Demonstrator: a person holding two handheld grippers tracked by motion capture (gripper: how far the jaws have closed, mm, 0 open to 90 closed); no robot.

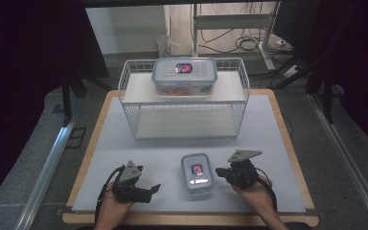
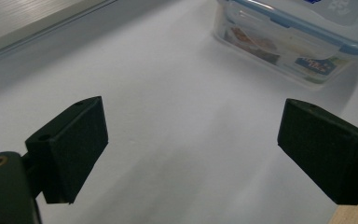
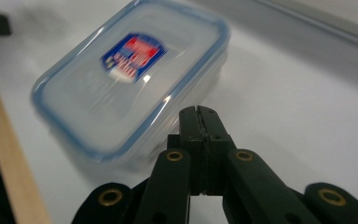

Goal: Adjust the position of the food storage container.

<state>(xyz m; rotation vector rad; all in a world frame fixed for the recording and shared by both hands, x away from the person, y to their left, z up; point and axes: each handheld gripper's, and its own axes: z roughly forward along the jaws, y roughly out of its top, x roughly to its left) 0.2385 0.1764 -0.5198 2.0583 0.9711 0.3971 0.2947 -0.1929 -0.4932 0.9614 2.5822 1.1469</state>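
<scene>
A small clear box with a blue-rimmed lid and a red-and-blue label [image 1: 197, 172] lies on the white mat near the front, between my two grippers. My left gripper [image 1: 155, 188] rests to its left, pointing at it, jaws wide open and empty. In the left gripper view that gripper [image 2: 191, 149] frames bare mat, with the small box [image 2: 298, 42] farther ahead. My right gripper [image 1: 219, 171] is shut with nothing in it, its tip close to the box's right side. In the right gripper view the closed tip [image 3: 198, 112] lies right by the box's [image 3: 130, 79] long wall; I cannot tell if they touch.
A white wire rack [image 1: 184, 103] stands at the back of the mat, with a larger clear blue-lidded box [image 1: 184, 75] on its top shelf. The wooden table edge [image 1: 191, 219] runs along the front. Bare mat lies between rack and small box.
</scene>
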